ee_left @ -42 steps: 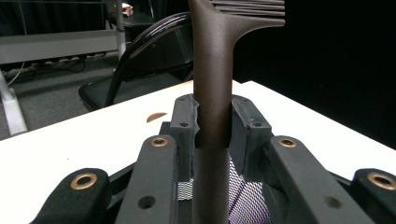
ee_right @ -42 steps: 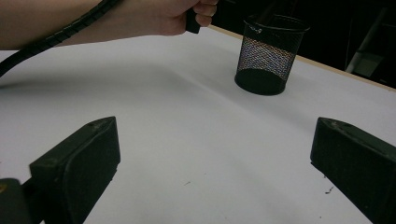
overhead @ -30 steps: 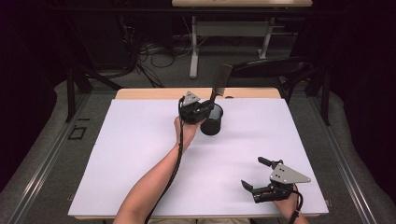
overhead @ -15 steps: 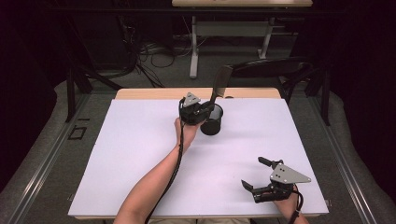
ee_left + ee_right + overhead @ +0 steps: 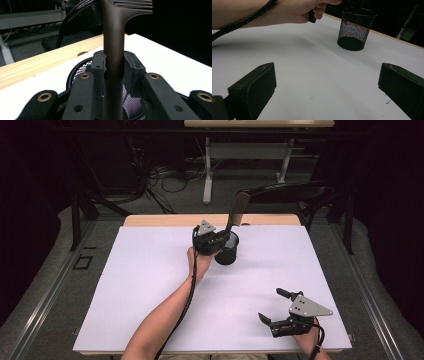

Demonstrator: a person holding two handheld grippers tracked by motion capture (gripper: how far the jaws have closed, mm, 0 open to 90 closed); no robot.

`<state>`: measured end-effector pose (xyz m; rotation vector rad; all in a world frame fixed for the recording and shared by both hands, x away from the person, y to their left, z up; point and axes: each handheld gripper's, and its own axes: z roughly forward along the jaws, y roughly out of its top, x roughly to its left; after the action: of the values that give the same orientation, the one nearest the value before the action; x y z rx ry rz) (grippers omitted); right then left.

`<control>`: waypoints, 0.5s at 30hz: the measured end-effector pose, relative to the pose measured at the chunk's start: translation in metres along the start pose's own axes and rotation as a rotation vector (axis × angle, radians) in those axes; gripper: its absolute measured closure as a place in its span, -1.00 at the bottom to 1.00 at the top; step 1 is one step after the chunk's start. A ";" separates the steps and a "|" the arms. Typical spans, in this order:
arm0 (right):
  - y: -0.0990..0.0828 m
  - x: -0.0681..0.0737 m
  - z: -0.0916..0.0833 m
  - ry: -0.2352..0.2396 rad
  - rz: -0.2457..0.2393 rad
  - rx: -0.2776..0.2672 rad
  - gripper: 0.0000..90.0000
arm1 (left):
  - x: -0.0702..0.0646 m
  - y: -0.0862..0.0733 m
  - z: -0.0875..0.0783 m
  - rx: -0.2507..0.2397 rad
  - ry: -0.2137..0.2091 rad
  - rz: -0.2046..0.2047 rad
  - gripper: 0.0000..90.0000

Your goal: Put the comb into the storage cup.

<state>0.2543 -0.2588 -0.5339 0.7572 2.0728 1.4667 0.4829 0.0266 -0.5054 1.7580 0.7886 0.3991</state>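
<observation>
- Left gripper (image 5: 222, 240) was clamped on the dark brown spatula (image 5: 235, 213), its pads squeezing the handle from both sides, which you could see dead-on in the left gripper view (image 5: 113, 72). My guess is the grip sat low on the handle so the tool would stay upright and steerable over the cup.
- That spatula's handle ran down into the black mesh pen cup (image 5: 227, 251), with the slotted head (image 5: 135, 3) sticking up toward 12 o'clock. Looked like it was either going in or coming out of the cup; couldn't say which.
- Pen cup stood upright on the white table cover (image 5: 150, 285), toward the far edge, at roughly 11 o'clock from the right gripper. From the right gripper view it was plainly resting on its base (image 5: 355, 30), nothing tipping it.
- Right gripper (image 5: 277, 307) sat near the front corner, at about 5 o'clock from the cup, jaws spread wide with nothing between them. Well apart from the action, so probably parked there to stay out of the way, since one hand seemed enough for a light tool like this.
</observation>
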 end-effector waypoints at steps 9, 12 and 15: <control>0.000 0.000 0.000 -0.002 -0.001 -0.002 -0.97 | -0.005 0.000 -0.002 0.041 -0.026 0.045 0.45; 0.000 0.000 0.000 -0.001 -0.001 0.000 -0.97 | -0.008 0.002 -0.006 0.056 -0.032 0.061 0.12; 0.000 0.000 0.000 -0.001 -0.003 0.000 -0.98 | -0.008 0.004 -0.010 0.061 -0.024 0.072 -0.12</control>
<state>0.2543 -0.2589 -0.5338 0.7548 2.0718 1.4643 0.4724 0.0275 -0.4978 1.8491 0.7289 0.4048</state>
